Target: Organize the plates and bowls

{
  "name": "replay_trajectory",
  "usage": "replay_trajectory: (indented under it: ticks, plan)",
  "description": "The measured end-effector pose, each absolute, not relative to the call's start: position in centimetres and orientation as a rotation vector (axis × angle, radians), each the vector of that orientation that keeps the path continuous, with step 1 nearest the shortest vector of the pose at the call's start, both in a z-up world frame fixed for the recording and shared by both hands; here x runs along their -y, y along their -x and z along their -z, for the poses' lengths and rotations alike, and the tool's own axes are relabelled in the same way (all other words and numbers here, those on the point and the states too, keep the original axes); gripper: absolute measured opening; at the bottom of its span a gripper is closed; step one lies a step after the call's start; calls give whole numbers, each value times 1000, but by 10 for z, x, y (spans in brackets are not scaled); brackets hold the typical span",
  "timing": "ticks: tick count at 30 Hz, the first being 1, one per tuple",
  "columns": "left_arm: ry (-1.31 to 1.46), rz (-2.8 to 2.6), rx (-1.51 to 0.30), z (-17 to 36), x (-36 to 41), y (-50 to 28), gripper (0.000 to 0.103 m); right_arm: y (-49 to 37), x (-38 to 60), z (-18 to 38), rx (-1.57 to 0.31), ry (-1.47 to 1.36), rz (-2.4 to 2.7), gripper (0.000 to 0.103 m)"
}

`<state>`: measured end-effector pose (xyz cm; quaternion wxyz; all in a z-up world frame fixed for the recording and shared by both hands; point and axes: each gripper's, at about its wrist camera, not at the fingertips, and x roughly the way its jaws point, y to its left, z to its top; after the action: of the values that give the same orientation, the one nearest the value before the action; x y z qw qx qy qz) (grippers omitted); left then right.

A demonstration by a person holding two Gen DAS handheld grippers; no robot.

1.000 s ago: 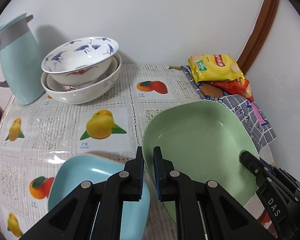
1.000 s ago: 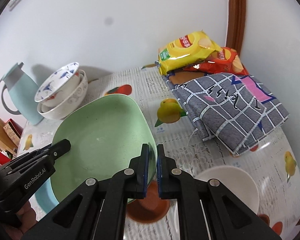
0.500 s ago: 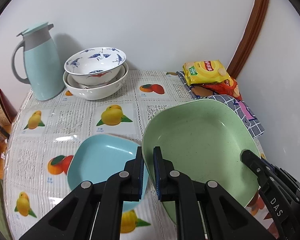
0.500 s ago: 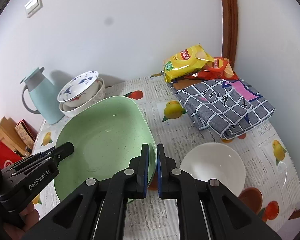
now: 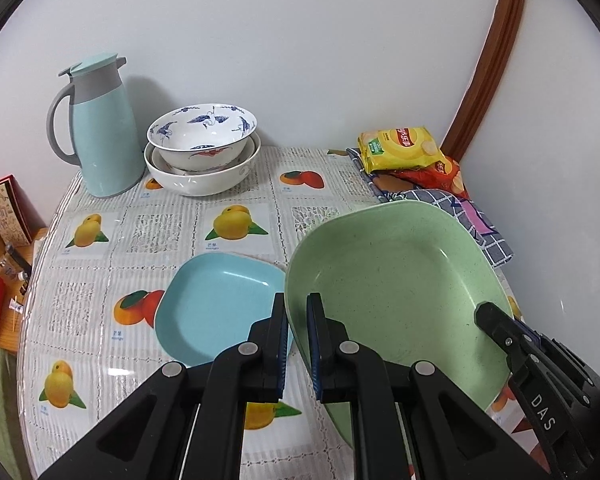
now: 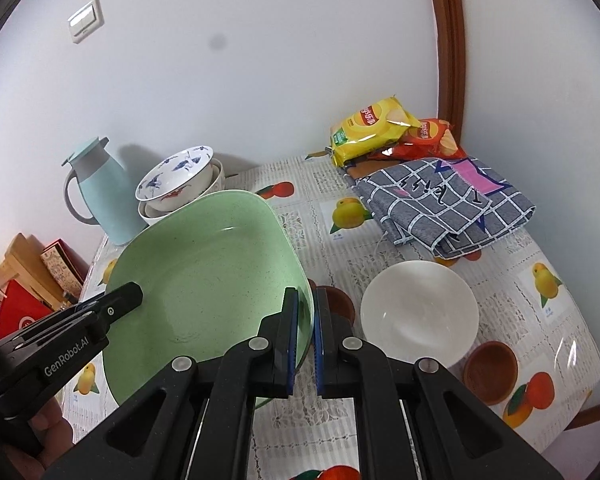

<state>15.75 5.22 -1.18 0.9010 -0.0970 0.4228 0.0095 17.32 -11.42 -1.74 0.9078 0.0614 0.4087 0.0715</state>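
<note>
Plainly, both claws pinch the same green square plate (image 5: 400, 280), one on each side of its rim. The left gripper (image 5: 297, 312) has its jaws pressed together on the plate's left edge, and the right gripper (image 6: 305, 308) nips the opposite edge the same way; each shows in the other's view as a black finger lying on the far rim. The plate hangs tilted, clear above the fruit-print tablecloth (image 5: 160, 224).

Just left of the left claw, lower down on the cloth, lies a light blue square plate (image 5: 216, 304). Ahead of it and further left, by the wall, two porcelain bowls (image 5: 202, 148) sit nested beside a pale blue jug (image 5: 100, 140).

Right of the right claw rests a white bowl (image 6: 420, 312), with a brown dish (image 6: 490, 372) just beyond it. Farther ahead lie a folded checked cloth (image 6: 448, 208) and crisp packets (image 6: 372, 128), the yellow one on top.
</note>
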Motion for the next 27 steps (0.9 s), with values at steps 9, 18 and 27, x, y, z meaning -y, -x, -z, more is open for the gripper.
replay_trajectory:
  ticks: [9,18,27]
  plan:
    - [214,-13,-860,7,-60,-145,10,-161,109,16,-839,-119,-141,7]
    - [227,-14,-857,7,-71,-144,10,-158,96,10,-825,-98,-143,7]
    - [249,-20,-858,12,-85,-144,10,-159,85,15,-832,-93,-150,7]
